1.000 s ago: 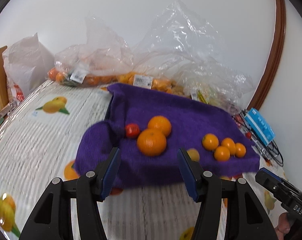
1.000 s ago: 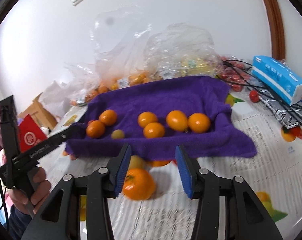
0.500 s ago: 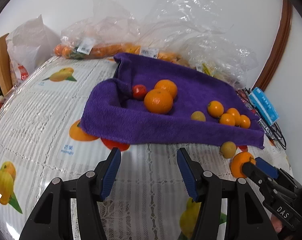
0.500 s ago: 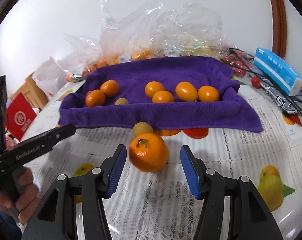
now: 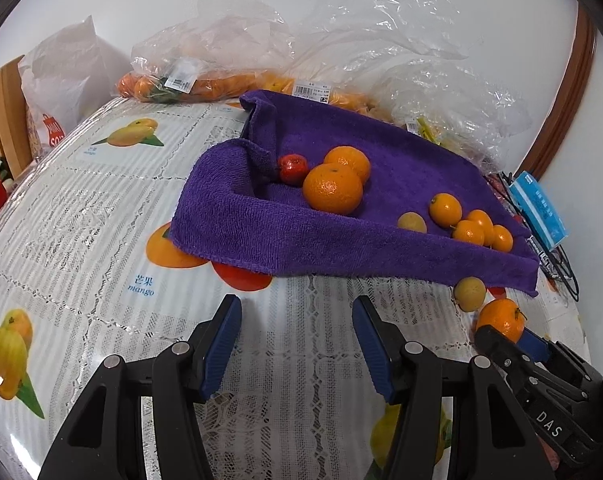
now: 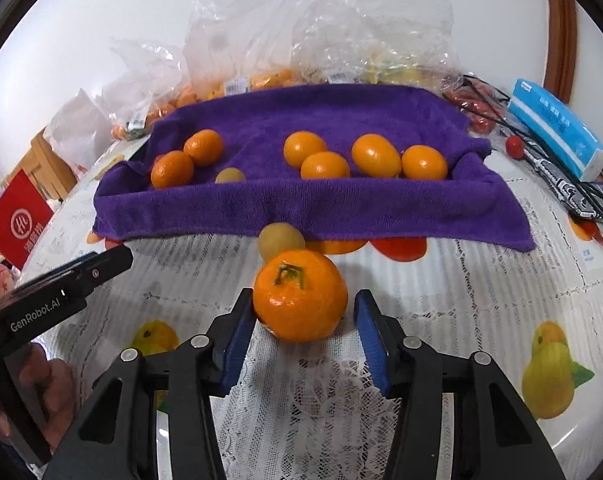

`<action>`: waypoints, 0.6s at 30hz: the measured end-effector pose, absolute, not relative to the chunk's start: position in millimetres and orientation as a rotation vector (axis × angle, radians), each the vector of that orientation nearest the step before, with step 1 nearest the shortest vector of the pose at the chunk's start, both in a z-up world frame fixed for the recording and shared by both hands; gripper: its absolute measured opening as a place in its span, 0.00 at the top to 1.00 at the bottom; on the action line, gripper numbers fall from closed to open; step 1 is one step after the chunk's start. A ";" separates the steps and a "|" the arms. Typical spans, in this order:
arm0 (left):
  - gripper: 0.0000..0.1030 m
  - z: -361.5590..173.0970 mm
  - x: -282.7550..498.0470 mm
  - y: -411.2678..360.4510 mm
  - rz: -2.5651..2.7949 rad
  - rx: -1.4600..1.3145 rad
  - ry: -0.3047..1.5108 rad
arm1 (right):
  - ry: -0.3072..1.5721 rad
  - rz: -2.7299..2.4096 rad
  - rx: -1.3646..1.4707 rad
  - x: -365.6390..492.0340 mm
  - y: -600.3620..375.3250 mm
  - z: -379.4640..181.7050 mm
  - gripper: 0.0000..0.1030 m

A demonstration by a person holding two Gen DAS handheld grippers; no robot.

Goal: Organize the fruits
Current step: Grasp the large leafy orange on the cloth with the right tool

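My left gripper (image 5: 296, 340) hangs wide and empty over the lace-patterned fruit-print tablecloth (image 5: 81, 216), short of the purple terry towel (image 5: 401, 168) where two big oranges, a red fruit and several small orange ones already sit. My right gripper (image 6: 301, 320) has its blue pads wide around the round orange mandarin with the green stem (image 6: 300, 295) — the left pad seems to brush the peel, the right stands apart. A small yellow-green fruit (image 6: 280, 239) touches it behind, at the towel's hem. I judge it light, soft-skinned and ready to roll, so I would pinch its widest middle gently — stem up.
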State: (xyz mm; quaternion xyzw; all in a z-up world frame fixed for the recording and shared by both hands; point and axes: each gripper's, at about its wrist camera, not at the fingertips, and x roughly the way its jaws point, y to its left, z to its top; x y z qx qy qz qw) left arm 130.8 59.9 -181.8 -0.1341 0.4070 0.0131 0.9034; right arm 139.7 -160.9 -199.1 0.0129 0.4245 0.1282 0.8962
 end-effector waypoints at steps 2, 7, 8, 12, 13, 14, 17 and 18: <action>0.47 -182.0 130.6 60.8 0.023 -0.283 0.839 | 0.867 0.259 0.025 136.6 -161.8 -197.4 0.56; 0.47 -182.1 129.9 59.4 -0.023 -0.293 0.837 | 0.865 0.266 -0.018 135.5 -154.9 -196.8 0.56; 0.48 -182.2 129.7 58.1 -0.037 -0.289 0.839 | 0.861 0.268 -0.021 135.1 -154.4 -196.4 0.56; 0.47 -181.4 128.7 52.8 -0.063 -0.272 0.840 | 0.857 0.282 0.002 135.3 -158.2 -195.5 0.57; 0.47 -181.2 128.7 52.5 -0.065 -0.271 0.839 | 0.858 0.285 0.010 135.7 -159.1 -195.5 0.57; 0.47 -181.0 128.6 52.7 -0.068 -0.274 0.839 | 0.858 0.288 0.016 136.0 -159.8 -195.5 0.57; 0.47 -180.4 129.0 54.2 -0.078 -0.287 0.837 | 0.858 0.287 0.016 136.0 -159.5 -195.8 0.57; 0.47 -180.5 129.2 54.4 -0.080 -0.289 0.837 | 0.859 0.285 0.010 136.0 -158.5 -196.0 0.57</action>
